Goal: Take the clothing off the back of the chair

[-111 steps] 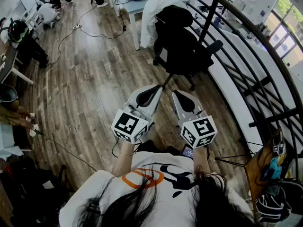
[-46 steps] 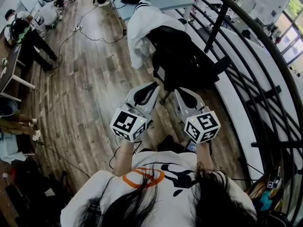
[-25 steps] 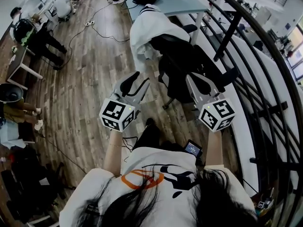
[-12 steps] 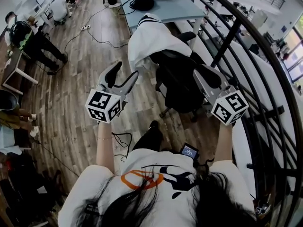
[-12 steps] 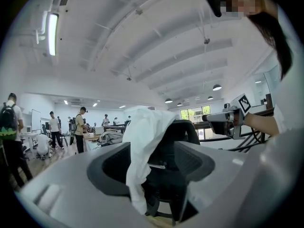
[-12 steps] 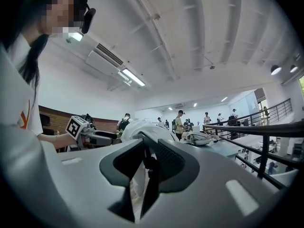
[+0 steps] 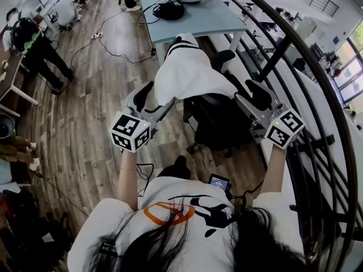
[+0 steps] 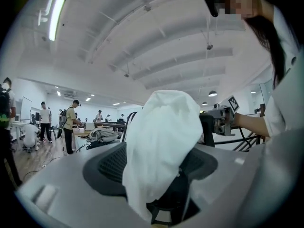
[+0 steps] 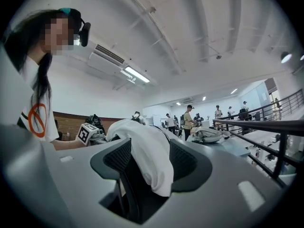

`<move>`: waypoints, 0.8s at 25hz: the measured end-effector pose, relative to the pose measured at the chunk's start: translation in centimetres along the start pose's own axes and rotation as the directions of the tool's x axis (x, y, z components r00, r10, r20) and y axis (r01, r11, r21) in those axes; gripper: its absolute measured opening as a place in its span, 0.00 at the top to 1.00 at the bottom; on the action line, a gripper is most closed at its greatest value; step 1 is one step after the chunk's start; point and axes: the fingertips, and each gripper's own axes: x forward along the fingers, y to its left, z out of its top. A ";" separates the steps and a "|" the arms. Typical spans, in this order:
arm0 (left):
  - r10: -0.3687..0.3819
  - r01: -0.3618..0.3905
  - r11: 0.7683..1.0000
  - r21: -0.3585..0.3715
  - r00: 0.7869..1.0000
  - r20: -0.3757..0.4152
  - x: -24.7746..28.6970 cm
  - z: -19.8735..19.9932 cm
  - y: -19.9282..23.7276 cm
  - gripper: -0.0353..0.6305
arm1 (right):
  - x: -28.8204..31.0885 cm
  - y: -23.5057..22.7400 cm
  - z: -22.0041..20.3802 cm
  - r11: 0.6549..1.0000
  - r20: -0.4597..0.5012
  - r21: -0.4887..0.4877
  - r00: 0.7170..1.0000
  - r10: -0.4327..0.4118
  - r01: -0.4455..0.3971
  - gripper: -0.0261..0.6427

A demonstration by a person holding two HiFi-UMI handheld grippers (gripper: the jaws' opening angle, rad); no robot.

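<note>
A white garment (image 7: 187,75) hangs over the back of a black office chair (image 7: 218,120). My left gripper (image 7: 152,98) is at the garment's left edge, jaws apart; in the left gripper view the garment (image 8: 161,132) fills the gap ahead of this gripper (image 8: 156,167), and no pad presses on it. My right gripper (image 7: 249,95) is at the chair's right side, open. Its jaws have just been opening, with nothing gripped between them. The right gripper view shows the garment (image 9: 147,151) and the chair (image 9: 128,194) straight ahead of it (image 9: 152,163).
A blue-grey desk (image 7: 193,21) with a dark bag (image 7: 170,9) stands just behind the chair. A black railing (image 7: 295,67) runs along the right. People (image 7: 34,41) stand at the far left, and cables (image 7: 99,33) lie on the wooden floor.
Both grippers have moved forward and spread apart, so they now flank the chair back. The right jaws have gone from shut to open. The chair and garment are nearer.
</note>
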 end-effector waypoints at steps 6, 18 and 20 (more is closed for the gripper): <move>-0.064 0.063 0.998 0.026 0.997 0.052 1.9 1.0 1.7 0.45 | 2.9 -1.0 -0.7 0.995 -0.059 0.019 0.994 0.096 -0.095 0.49; -0.310 0.314 0.949 -0.008 0.942 0.128 4.3 1.0 1.0 0.43 | 8.3 -4.2 -3.7 0.935 -0.130 0.172 0.934 0.334 -0.310 0.14; -0.332 0.336 0.942 -0.018 0.935 0.122 4.4 1.1 0.9 0.43 | 9.2 -4.3 -4.0 0.911 -0.139 0.189 0.908 0.394 -0.367 0.11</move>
